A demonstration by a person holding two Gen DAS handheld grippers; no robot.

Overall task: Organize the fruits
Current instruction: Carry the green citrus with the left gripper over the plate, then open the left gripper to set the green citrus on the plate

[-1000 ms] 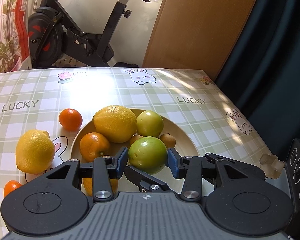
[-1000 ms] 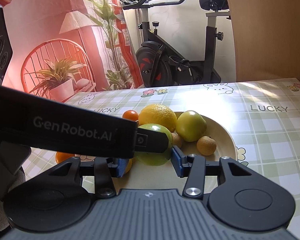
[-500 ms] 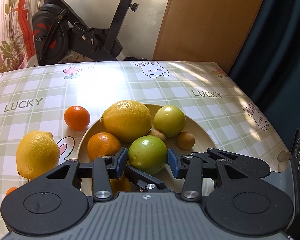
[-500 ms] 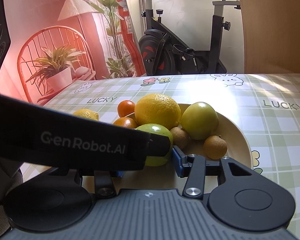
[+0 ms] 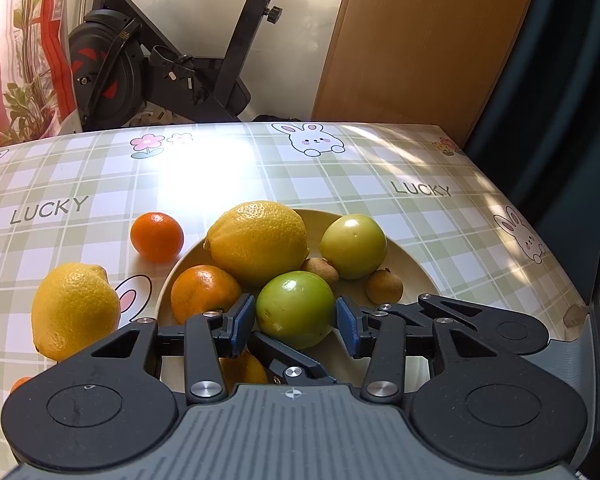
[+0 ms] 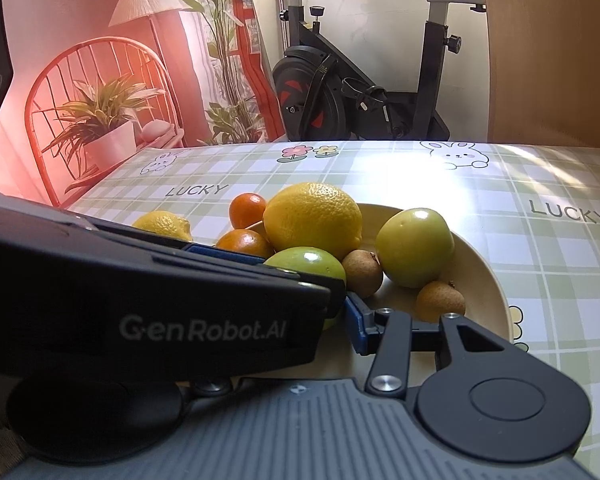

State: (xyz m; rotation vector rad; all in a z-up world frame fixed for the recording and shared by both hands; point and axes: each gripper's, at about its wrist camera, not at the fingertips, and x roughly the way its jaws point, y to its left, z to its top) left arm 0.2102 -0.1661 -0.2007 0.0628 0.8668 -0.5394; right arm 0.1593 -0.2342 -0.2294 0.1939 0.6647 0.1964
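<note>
A loose lemon (image 5: 74,310) and mandarin (image 5: 157,236) were seen off the bowl's (image 5: 414,256) left rim. The green fruit (image 5: 296,310) sat inside, straddled by the left gripper (image 5: 296,322), pads apparently just clear. The right gripper (image 6: 342,312) was mostly hidden; its state couldn't be told. Release seemed underway; withdrawal would be needed next.

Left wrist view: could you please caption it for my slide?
Left gripper straddles a green fruit lying in the crowded bowl.
</note>
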